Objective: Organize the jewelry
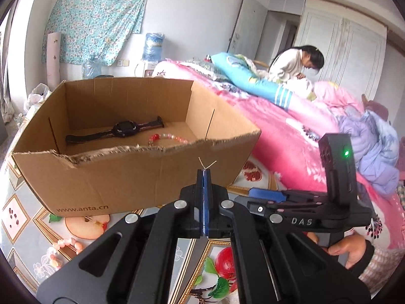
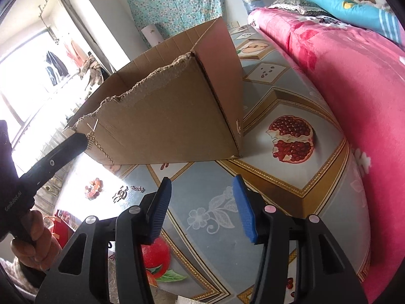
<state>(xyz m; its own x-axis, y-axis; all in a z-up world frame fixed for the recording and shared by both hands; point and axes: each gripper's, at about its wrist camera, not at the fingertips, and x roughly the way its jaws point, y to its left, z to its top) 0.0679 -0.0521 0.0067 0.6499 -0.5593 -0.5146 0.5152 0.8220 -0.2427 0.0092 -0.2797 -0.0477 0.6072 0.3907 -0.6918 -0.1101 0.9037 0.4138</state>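
A gold chain (image 2: 101, 149) hangs from the clenched left tongs (image 1: 205, 171), just short of the cardboard box (image 1: 126, 172). Beyond them, inside, lie a watch (image 1: 124, 128) and bead bracelet (image 1: 168, 138). Right tongs (image 2: 202, 197) gape, holding nothing. Another bracelet (image 1: 67, 247) and small pieces (image 2: 121, 193) remain on the surface (image 2: 278, 177).

Left wrist view: torn near wall of brown cardboard box (image 1: 131, 174) hides part of pink-and-white bead bracelet (image 1: 168, 138) inside. Thin gold chain (image 2: 101, 149) is mostly concealed between left tongs (image 1: 205, 174). Small dark trinkets (image 2: 121, 194) on desk too small to identify.

home bedroom, pink bed (image 1: 278, 126), wardrobe (image 1: 341, 50)
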